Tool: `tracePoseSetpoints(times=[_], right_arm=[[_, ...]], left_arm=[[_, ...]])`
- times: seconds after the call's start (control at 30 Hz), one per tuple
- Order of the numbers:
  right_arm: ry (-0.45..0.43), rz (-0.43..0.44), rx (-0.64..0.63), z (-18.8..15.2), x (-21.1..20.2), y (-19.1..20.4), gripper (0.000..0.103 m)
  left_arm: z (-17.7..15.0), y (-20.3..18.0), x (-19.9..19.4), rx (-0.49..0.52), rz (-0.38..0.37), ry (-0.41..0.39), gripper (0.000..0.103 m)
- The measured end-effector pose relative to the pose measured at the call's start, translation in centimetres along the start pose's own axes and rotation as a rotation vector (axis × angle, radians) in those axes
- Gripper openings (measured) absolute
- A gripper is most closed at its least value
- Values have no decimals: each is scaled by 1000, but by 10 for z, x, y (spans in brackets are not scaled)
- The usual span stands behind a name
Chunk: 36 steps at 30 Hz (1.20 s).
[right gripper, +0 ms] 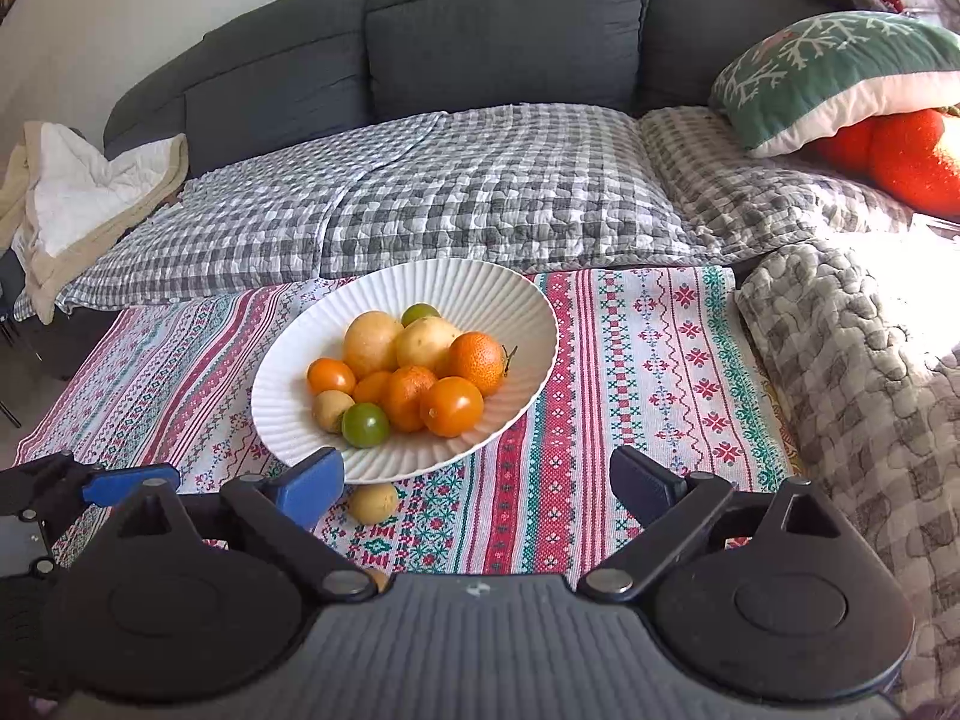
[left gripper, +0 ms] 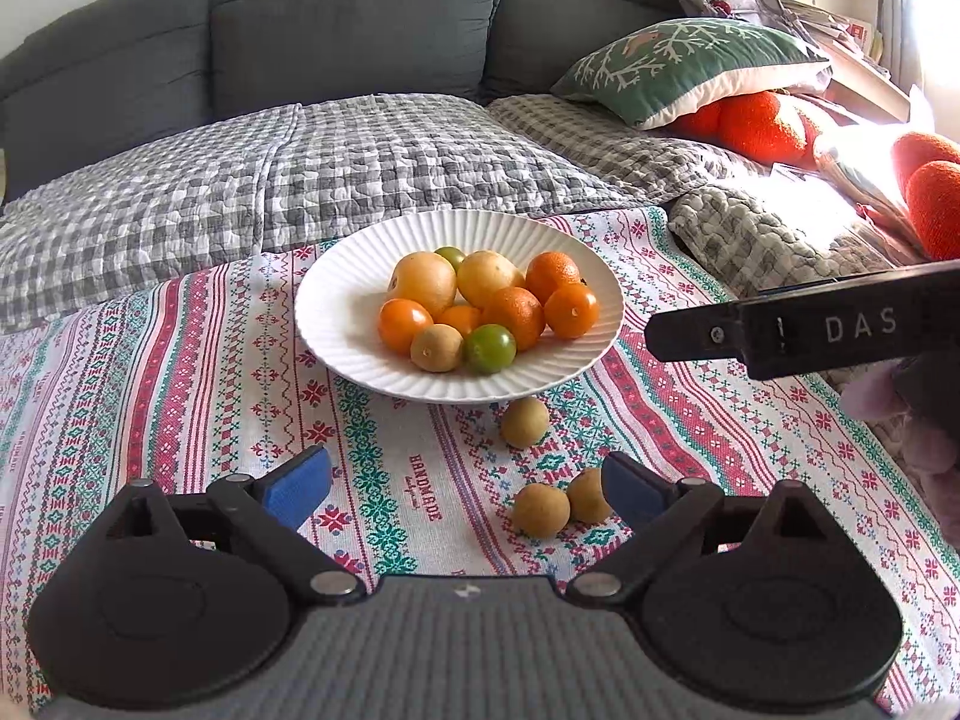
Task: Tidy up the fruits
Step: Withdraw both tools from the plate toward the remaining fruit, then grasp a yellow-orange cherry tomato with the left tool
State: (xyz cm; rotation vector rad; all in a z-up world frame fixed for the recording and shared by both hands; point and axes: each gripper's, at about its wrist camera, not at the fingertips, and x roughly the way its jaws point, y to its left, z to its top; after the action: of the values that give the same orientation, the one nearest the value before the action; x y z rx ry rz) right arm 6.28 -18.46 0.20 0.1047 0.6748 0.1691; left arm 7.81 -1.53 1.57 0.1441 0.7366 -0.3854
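Observation:
A white ribbed plate (left gripper: 336,312) (right gripper: 480,294) sits on the patterned cloth and holds several orange, yellow, tan and green fruits (left gripper: 516,315) (right gripper: 450,405). Three small tan fruits lie loose on the cloth in front of it: one (left gripper: 525,422) (right gripper: 373,502) just off the plate's rim, and a touching pair (left gripper: 541,510) (left gripper: 588,499) nearer. My left gripper (left gripper: 465,489) stands open above the cloth, with the pair just inside its right pad and untouched. My right gripper (right gripper: 477,495) is open over the plate's near edge with nothing between its fingers; it also shows in the left wrist view as a black bar (left gripper: 804,330).
The patterned cloth (left gripper: 180,396) (right gripper: 648,372) covers a low table in front of a grey sofa (left gripper: 360,24) spread with checked quilts (right gripper: 450,192). A green cushion (left gripper: 690,66) and orange plush cushions (left gripper: 762,126) lie at the right. A folded beige blanket (right gripper: 78,198) lies at the left.

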Motion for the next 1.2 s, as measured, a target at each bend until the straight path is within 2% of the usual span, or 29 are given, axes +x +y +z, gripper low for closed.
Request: tracePoseSetpoints(times=[0.13,0.37,0.6,0.83,0.9,0.93,1.07,1.2], right_arm=[[11,-13,-7,-14,-1,2,101],[24,-56,-105,-42,1,7,102],[35,-48,-148,-64,-9,2,102],[39,-54,-152,-70,-12,-1,102],[37,-53,-158,-71,-12,0,102],[36,-50,-163,-72,-13,0,102],[35,-47,-182,-74,-13,1,102],[39,-49,-194,-75,-12,0,102]], left_arm=[[-8,9,-7,-10,17,3,99],[-33,22,-15,-31,22,40,99],[-54,21,-18,-26,3,72,99],[-62,10,-12,-17,-33,86,97],[-62,6,-9,-15,-52,91,92],[-61,4,-8,-15,-63,95,85],[-61,-3,-4,-20,-93,111,71],[-58,-8,-1,-18,-106,108,53]])
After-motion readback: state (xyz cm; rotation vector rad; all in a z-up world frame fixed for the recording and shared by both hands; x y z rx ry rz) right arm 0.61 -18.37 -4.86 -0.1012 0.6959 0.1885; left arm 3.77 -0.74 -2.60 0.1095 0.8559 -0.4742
